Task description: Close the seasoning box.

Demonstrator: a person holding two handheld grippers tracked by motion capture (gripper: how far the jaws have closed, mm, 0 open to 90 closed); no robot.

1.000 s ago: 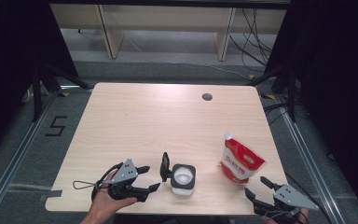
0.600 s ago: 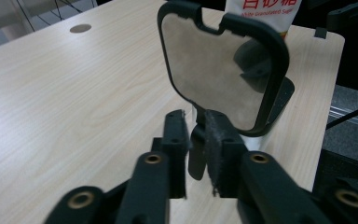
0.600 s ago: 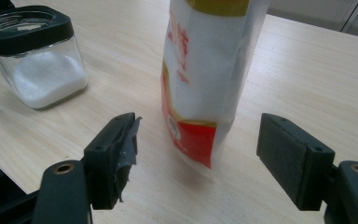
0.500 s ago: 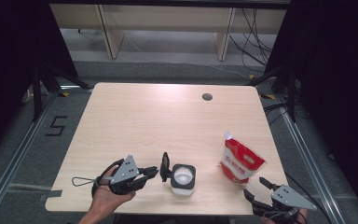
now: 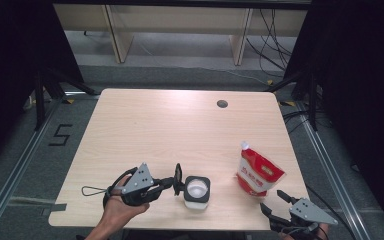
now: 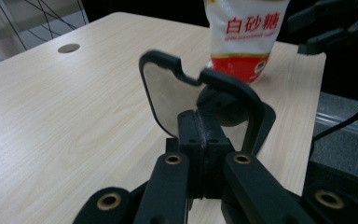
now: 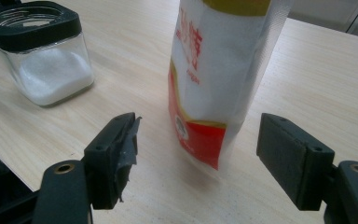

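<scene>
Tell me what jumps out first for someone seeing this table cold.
The red and white sugar pouch stands upright at the table's near right, with the open right gripper just in front of it. At the near middle sits a square glass jar holding white grains, its flip lid raised and pinched in the left gripper.

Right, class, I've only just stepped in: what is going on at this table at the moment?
A person works with a tool in each hand. The left tool is shut on the flip lid of a small glass jar, which holds white grains and stands open. The right tool is open, its jaws either side of the base of an upright red and white sugar pouch, apparently not touching it. The pouch stands right of the jar on the wooden table.
</scene>
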